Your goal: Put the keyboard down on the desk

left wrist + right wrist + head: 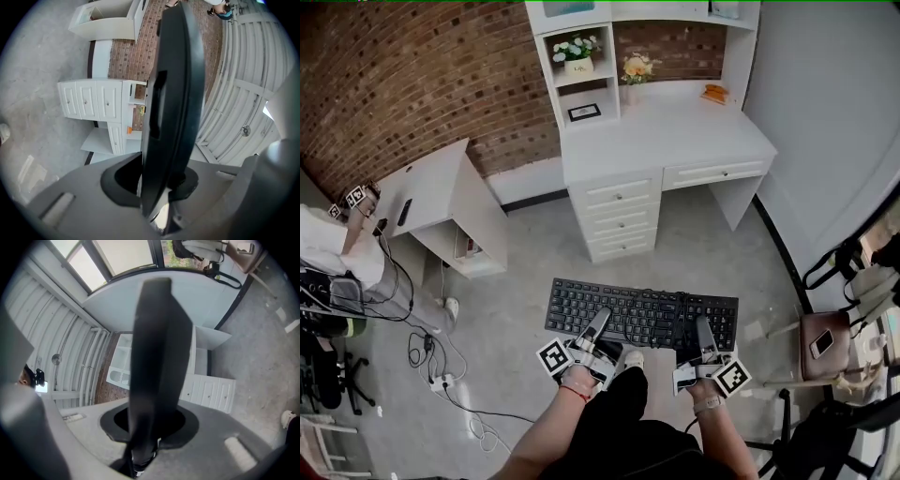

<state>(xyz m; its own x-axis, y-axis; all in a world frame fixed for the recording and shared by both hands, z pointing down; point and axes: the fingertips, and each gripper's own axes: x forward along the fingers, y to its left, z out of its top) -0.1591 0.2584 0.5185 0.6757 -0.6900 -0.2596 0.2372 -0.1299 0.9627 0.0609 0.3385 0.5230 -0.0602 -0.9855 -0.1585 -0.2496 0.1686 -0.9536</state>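
A black keyboard (642, 314) hangs level in the air over the grey floor, its long side facing the white desk (666, 141) further ahead. My left gripper (598, 326) is shut on the keyboard's near edge left of middle. My right gripper (704, 330) is shut on the near edge towards the right end. In the left gripper view the keyboard (176, 93) stands edge-on between the jaws of the left gripper (159, 190). The right gripper view shows the same keyboard (157, 357) wedged in the right gripper (147, 427), with the desk's drawers (211, 390) behind.
The desk carries flower pots (577, 52) on its shelves, a second bouquet (637, 67) and an orange object (715, 92). A small white side table (441, 187) stands at the left by the brick wall. Cables and a power strip (441, 380) lie on the floor. A chair with a bag (825, 342) is at the right.
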